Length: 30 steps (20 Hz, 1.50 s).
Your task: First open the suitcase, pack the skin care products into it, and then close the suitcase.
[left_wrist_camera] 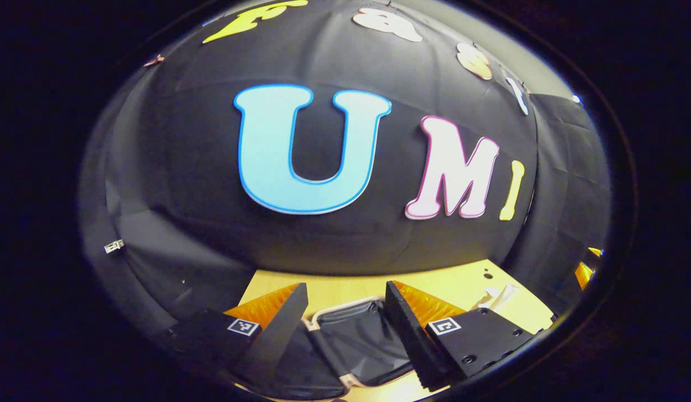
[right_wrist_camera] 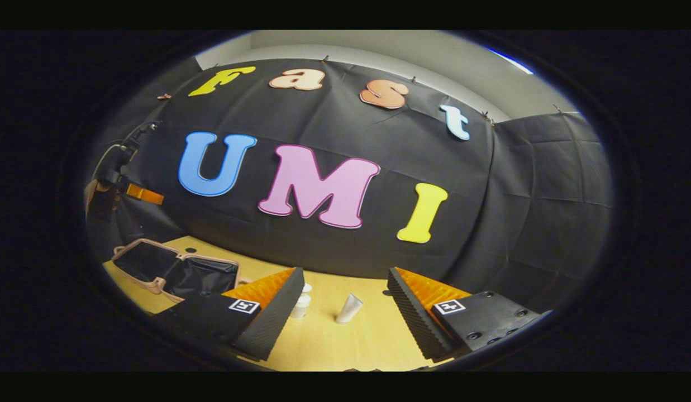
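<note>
1. Over at ten o'clock in the right gripper view, the pink-rimmed, black-lined suitcase (right_wrist_camera: 175, 273) lies open on the pale wooden table (right_wrist_camera: 373, 340); left gripper (left_wrist_camera: 345, 321) hovers over it, jaws wide, empty.
2. Dead ahead, twelve o'clock, right gripper (right_wrist_camera: 345, 315) spread wide, empty, is nearer the white tube (right_wrist_camera: 349, 309), leaning right, and the white bottle (right_wrist_camera: 300, 306).

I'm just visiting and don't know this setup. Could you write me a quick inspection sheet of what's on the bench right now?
Surface: light wooden table.
Job's things: suitcase lies open on the table, dark lining showing; a white tube and a small white bottle stand on the table outside it.
Clutter: nothing seen.
Grippers: left gripper over the open suitcase, jaws apart, holding nothing; right gripper facing the tube and bottle, jaws apart, holding nothing.
Cables: nothing seen.
Surroundings: black cloth wall behind the table.
</note>
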### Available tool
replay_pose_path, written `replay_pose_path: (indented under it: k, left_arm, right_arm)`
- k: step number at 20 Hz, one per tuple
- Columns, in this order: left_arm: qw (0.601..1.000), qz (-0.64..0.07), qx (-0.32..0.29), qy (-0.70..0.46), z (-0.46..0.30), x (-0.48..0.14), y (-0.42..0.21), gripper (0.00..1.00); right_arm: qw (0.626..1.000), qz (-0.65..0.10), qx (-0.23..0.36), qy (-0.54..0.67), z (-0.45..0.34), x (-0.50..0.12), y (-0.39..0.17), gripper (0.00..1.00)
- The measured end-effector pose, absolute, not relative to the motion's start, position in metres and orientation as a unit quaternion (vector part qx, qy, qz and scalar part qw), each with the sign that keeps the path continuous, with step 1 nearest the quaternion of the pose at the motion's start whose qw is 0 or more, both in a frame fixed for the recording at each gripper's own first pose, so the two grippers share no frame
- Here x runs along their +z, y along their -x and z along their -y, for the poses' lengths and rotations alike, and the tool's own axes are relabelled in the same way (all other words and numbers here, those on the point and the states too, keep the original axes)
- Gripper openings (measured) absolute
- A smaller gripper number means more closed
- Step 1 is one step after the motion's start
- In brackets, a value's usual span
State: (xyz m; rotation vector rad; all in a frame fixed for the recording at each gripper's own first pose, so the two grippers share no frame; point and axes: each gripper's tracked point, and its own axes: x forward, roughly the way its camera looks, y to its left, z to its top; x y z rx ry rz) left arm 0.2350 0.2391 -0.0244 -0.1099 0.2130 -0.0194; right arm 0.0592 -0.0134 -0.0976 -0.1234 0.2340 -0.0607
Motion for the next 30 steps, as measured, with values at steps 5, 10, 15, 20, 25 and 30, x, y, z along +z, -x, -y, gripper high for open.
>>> replay_pose_path:
  k: [5, 10, 15, 20, 25, 30]
  left_arm:
    - [0.998, -0.050, 0.032, 0.032, -0.147, -0.082, -0.224, 0.94]
    - [0.996, -0.086, -0.015, 0.017, -0.013, -0.190, -0.216, 0.94]
    - [0.991, -0.125, -0.054, -0.011, 0.077, -0.243, -0.241, 0.94]
    - [0.982, -0.169, -0.080, -0.007, 0.121, -0.290, -0.267, 0.97]
    - [0.978, -0.188, -0.081, -0.045, 0.140, -0.320, -0.306, 0.97]
    - [0.977, -0.200, -0.074, -0.012, 0.142, -0.341, -0.329, 0.96]
  right_arm:
    - [0.990, -0.116, -0.037, 0.065, 0.054, -0.137, -0.084, 0.97]
    - [0.989, -0.132, -0.039, 0.046, 0.082, -0.198, -0.108, 0.97]
    - [0.990, -0.131, -0.035, 0.040, 0.113, -0.232, -0.128, 0.96]
    - [0.990, -0.133, -0.038, 0.036, 0.145, -0.253, -0.137, 0.96]
    - [0.986, -0.161, -0.037, 0.040, 0.163, -0.292, -0.139, 0.97]
    - [0.975, -0.224, -0.015, 0.003, 0.130, -0.352, -0.123, 0.97]
